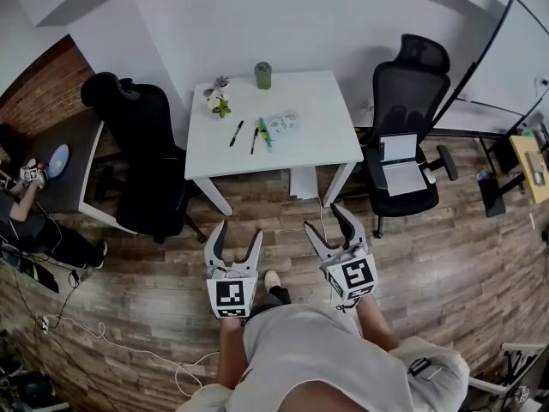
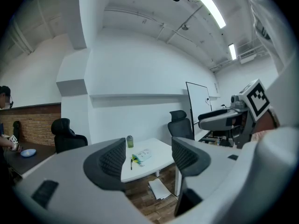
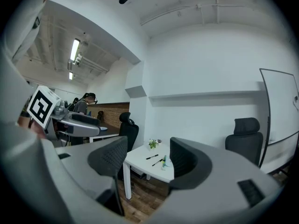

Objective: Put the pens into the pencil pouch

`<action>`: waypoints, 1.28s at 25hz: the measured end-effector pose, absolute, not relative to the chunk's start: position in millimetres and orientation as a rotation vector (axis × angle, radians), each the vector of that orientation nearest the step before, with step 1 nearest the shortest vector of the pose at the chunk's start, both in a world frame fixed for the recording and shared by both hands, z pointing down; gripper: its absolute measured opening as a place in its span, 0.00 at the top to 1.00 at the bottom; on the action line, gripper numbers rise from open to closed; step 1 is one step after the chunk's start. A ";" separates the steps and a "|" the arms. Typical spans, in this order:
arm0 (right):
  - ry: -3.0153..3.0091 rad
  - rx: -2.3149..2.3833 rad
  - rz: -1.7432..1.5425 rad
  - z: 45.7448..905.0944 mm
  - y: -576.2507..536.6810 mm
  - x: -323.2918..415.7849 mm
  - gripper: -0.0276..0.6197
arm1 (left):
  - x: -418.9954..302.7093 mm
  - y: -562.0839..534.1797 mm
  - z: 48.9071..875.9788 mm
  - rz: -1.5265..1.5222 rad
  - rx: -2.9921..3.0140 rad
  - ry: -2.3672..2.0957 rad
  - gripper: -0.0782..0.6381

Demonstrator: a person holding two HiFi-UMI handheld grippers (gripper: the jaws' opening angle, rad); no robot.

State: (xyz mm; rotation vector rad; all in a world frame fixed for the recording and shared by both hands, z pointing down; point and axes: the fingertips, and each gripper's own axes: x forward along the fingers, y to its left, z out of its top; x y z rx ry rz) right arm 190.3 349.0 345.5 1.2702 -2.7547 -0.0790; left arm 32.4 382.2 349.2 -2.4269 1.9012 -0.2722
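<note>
Nearest, the person is holding both tongs out over the wooden floor (image 1: 446,256), well short of the white surface (image 1: 322,131). The left tongs (image 1: 236,234) are gaping wide and gripping nothing. The right tongs (image 1: 322,216) are standing just as wide open, also empty. Farther off, three pens (image 1: 254,140) are lying on the surface just left of the pencil pouch (image 1: 284,124). A green cup (image 1: 262,75) is standing at the far edge.

Office room. White desk (image 1: 330,131) with black swivel chairs (image 1: 410,93) either side, whiteboard (image 1: 515,58) at the wall. Person (image 1: 30,226) seated at second desk (image 1: 81,157).
</note>
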 end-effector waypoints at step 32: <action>-2.649 1.359 -0.096 359.5 214.8 92.2 0.53 | -65.7 230.4 367.4 -0.259 -2.516 1.799 0.47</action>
